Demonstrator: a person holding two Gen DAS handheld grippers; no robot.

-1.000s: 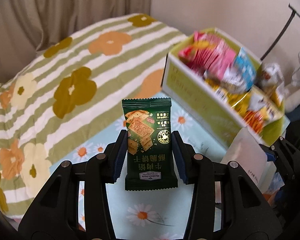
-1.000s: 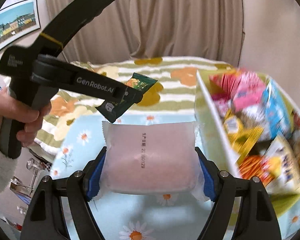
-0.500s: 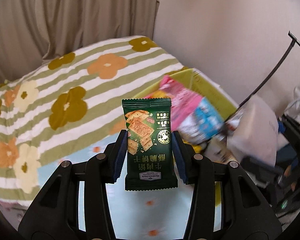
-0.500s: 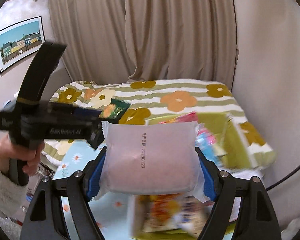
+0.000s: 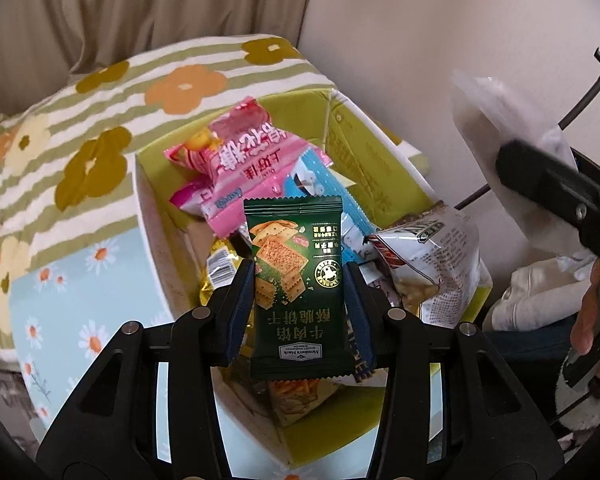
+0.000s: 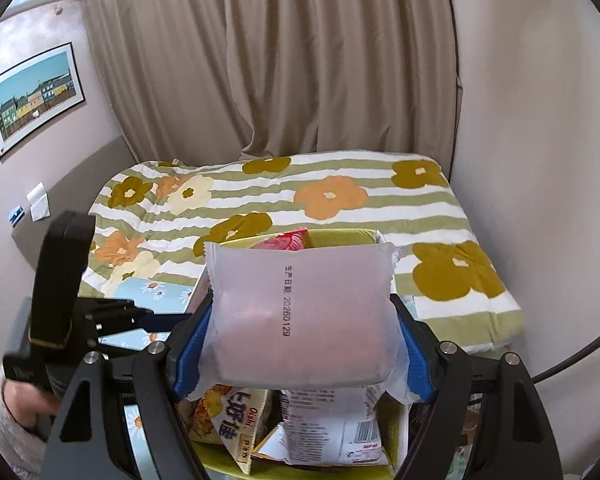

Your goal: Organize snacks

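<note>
left wrist view puts our left hand-held gripper (image 5: 300,304) clamped on the green cracker packet (image 5: 296,292), held above the green snack box (image 5: 384,168), which is already heaped with bags. in the right wrist view our right hand-held gripper (image 6: 302,330) is clamped across the frosted white pouch (image 6: 300,316), also over the box. we see the risk as crowding: both hand-held grippers hang close together over one opening, so they may knock each other if we lower at once. the pile sits high, with the pink bag (image 5: 240,160) and the clear chip bag (image 5: 432,264) near the rim, so anything we drop on top could slide off onto the flowered bed cover (image 5: 100,152). the smooth pouch may also slip sideways from the pads
</note>
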